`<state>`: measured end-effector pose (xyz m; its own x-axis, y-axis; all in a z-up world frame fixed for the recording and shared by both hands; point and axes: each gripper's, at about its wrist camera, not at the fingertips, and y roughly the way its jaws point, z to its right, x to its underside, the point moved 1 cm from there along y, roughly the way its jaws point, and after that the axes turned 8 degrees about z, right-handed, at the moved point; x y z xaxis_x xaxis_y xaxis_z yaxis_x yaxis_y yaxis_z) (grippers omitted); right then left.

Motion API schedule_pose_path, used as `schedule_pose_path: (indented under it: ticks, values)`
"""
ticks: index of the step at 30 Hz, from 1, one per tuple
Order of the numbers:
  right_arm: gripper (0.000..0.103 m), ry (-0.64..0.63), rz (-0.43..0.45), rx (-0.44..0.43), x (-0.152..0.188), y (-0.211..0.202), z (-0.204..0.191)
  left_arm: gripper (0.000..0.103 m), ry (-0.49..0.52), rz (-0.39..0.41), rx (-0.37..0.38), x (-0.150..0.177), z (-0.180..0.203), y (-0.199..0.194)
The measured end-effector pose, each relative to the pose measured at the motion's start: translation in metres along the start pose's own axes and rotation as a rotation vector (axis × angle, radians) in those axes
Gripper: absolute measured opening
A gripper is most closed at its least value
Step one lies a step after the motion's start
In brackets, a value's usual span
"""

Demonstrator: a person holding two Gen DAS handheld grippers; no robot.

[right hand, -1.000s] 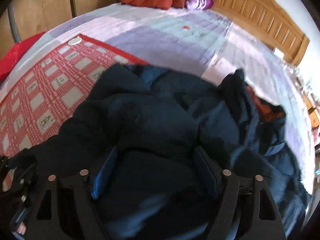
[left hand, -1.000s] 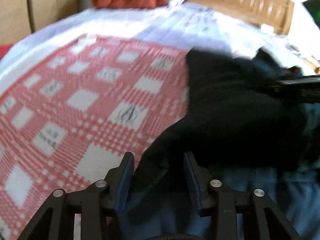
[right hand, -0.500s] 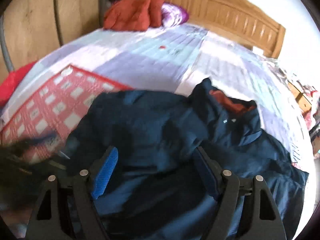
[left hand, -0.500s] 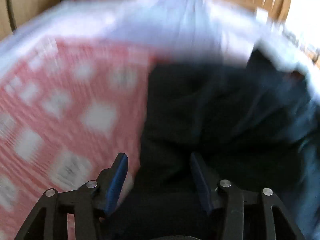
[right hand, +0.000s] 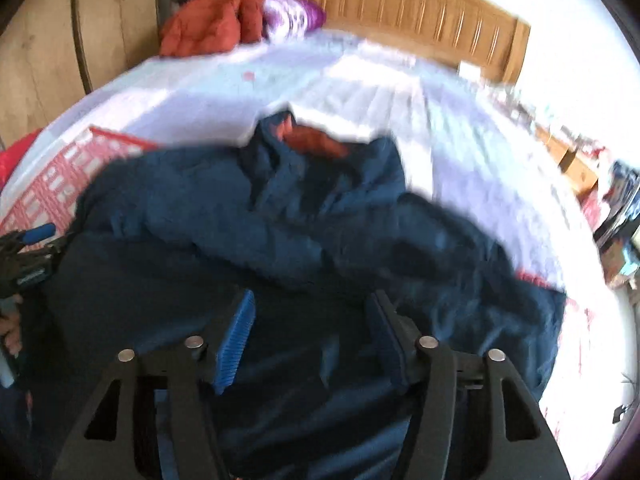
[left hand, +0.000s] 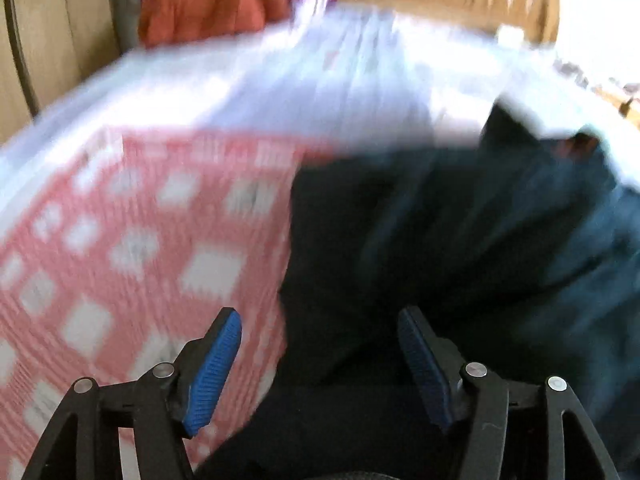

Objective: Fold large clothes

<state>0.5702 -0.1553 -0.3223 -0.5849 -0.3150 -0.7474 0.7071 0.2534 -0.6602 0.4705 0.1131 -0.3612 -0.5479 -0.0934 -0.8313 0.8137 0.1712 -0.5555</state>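
A dark navy jacket (right hand: 240,216) with an orange lining at its collar (right hand: 316,142) lies spread on the bed. My right gripper (right hand: 313,295) hovers over the jacket's near part, its jaws closing, and the pads do not press the cloth. My left gripper (left hand: 318,314) is over the jacket's (left hand: 460,240) left edge with its jaws opening and nothing pinched between them. It also shows at the left edge of the right wrist view as the left gripper (right hand: 28,252). Both views are blurred.
A red and white checked cloth (left hand: 140,240) lies under the jacket's left side on the pale sheet (right hand: 440,140). An orange-red garment (right hand: 208,24) and a purple bundle (right hand: 292,16) sit by the wooden headboard (right hand: 400,4). A wooden wall (right hand: 40,60) stands to the left.
The left jaws have spread wider and let the jacket's edge go. The right gripper has moved off the bunched cloth, its jaws narrowing a little. The jacket now lies flatter and wider.
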Motion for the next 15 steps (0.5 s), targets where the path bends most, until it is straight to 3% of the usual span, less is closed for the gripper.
schedule_pose_path:
  ticks: [2,4,6,8,9,10,11,13,15]
  values:
    - [0.071,0.025,0.059,-0.034,-0.005,-0.011,-0.008,0.07,0.035,0.069,0.038,-0.024,0.018,-0.009]
    - [0.07,-0.011,0.055,-0.036,-0.002,-0.011,-0.015,0.071,0.077,0.058,0.067,-0.042,0.038,0.005]
    - [0.07,-0.027,0.024,-0.006,0.014,-0.012,-0.013,0.071,0.091,-0.005,0.081,-0.053,0.051,0.036]
    - [0.071,0.028,-0.002,0.069,0.034,-0.014,0.014,0.071,0.089,-0.086,0.051,-0.054,0.054,0.068]
    - [0.07,0.088,-0.018,0.1,0.048,-0.015,0.037,0.073,0.079,-0.129,0.032,-0.05,0.051,0.086]
    - [0.07,0.147,-0.031,0.103,0.058,-0.015,0.055,0.082,0.067,-0.187,0.011,-0.041,0.047,0.108]
    - [0.062,0.234,-0.038,0.082,0.07,-0.015,0.08,0.082,0.052,-0.212,0.013,-0.036,0.045,0.116]
    - [0.044,0.266,-0.052,0.059,0.071,-0.012,0.099,0.087,0.06,-0.207,-0.013,-0.031,0.047,0.124]
    - [0.044,0.233,-0.061,0.029,0.068,-0.005,0.105,0.089,0.092,-0.21,-0.035,-0.028,0.052,0.129]
